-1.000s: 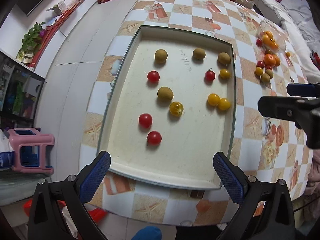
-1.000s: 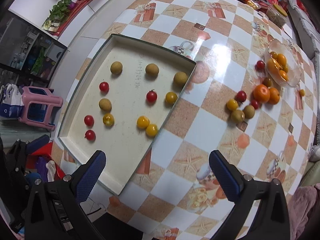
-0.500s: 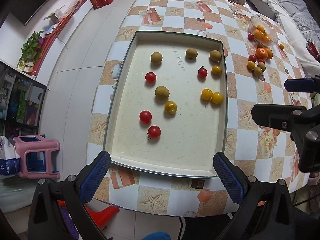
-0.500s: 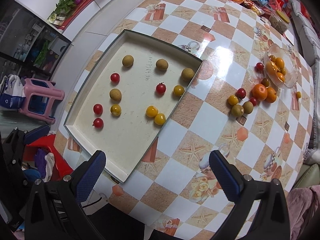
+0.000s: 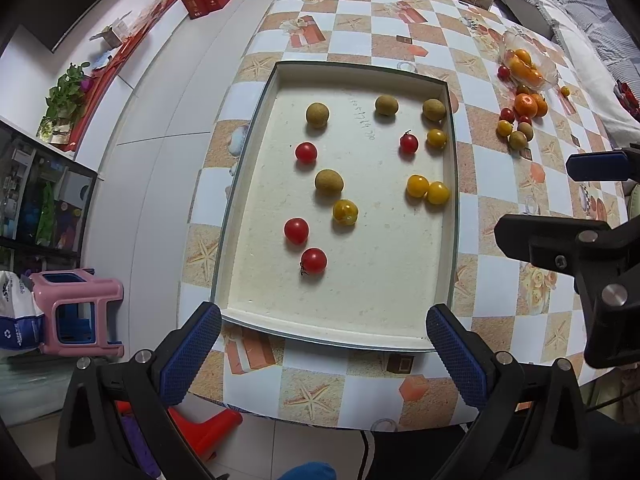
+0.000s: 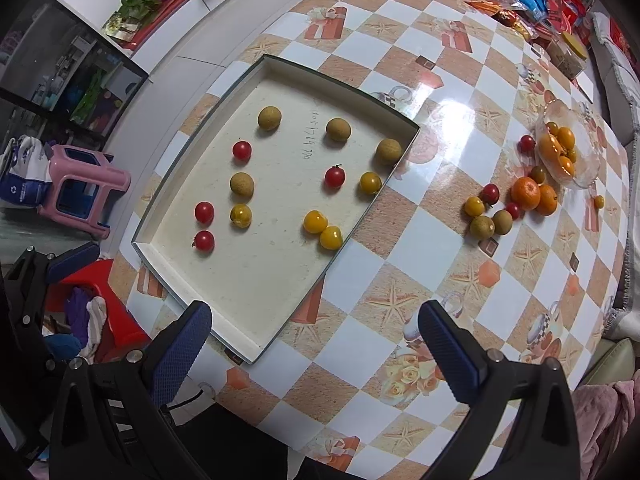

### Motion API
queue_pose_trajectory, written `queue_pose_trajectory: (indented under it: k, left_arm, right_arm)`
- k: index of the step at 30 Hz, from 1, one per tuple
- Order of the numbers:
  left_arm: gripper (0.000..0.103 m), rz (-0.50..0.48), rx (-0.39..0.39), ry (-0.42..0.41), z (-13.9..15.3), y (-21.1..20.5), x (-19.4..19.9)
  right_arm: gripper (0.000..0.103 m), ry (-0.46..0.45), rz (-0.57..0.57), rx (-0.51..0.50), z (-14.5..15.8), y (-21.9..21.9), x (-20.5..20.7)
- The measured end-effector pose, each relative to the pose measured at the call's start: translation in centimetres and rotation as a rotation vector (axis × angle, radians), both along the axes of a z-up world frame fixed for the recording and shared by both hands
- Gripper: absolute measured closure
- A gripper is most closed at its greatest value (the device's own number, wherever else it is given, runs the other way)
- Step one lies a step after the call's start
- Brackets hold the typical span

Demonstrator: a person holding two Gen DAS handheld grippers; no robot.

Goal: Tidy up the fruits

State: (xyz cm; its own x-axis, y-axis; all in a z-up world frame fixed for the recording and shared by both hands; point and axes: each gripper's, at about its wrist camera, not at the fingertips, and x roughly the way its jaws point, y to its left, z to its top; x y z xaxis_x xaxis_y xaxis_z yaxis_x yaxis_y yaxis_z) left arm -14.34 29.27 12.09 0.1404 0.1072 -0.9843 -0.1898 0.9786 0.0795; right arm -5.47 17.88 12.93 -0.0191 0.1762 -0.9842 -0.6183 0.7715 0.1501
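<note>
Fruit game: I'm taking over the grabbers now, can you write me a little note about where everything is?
Left gripper: open, empty, hovering over the near edge of the tray.
Right gripper: open, empty, over the table just right of the tray.
In the tray: four red tomatoes, four yellow tomatoes and four brown fruits, loosely spread, not grouped by kind.
Still outside: a small pile of loose fruit on the table beside the glass bowl, which holds orange fruit.
Left to do: the loose pile, and possibly grouping the tray.

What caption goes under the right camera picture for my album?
Open right tool over a checkered table, a tray of little fruits on one side.
</note>
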Motion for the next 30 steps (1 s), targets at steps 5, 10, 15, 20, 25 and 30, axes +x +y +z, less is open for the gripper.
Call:
queue_pose_trajectory:
  k: [5,10,15,20,25,30]
  left_arm:
    - [0.0,0.0,0.005,0.004,-0.06,-0.01,-0.11]
    - [0.0,-0.006,0.011,-0.001,0.08,-0.24,-0.15]
    - [0.0,-0.006,0.012,-0.001,0.16,-0.33,-0.06]
    - [0.0,-0.007,0.015,-0.001,0.18,-0.38,-0.05]
    - [0.0,-0.009,0.015,0.003,0.06,-0.47,-0.11]
    - [0.0,-0.016,0.018,0.01,-0.15,-0.49,-0.26]
  right_arm:
    - [0.0,0.001,0.004,0.0,0.02,0.15,-0.14]
    - [0.0,0.001,0.002,0.0,0.03,0.17,-0.18]
    - [0.0,0.0,0.003,0.0,0.06,0.2,-0.17]
    - [0.0,-0.001,0.004,0.001,0.0,0.18,-0.2]
    - [0.0,0.001,0.006,0.0,-0.02,0.28,-0.27]
    - [0.0,0.002,0.013,-0.004,-0.05,0.51,-0.24]
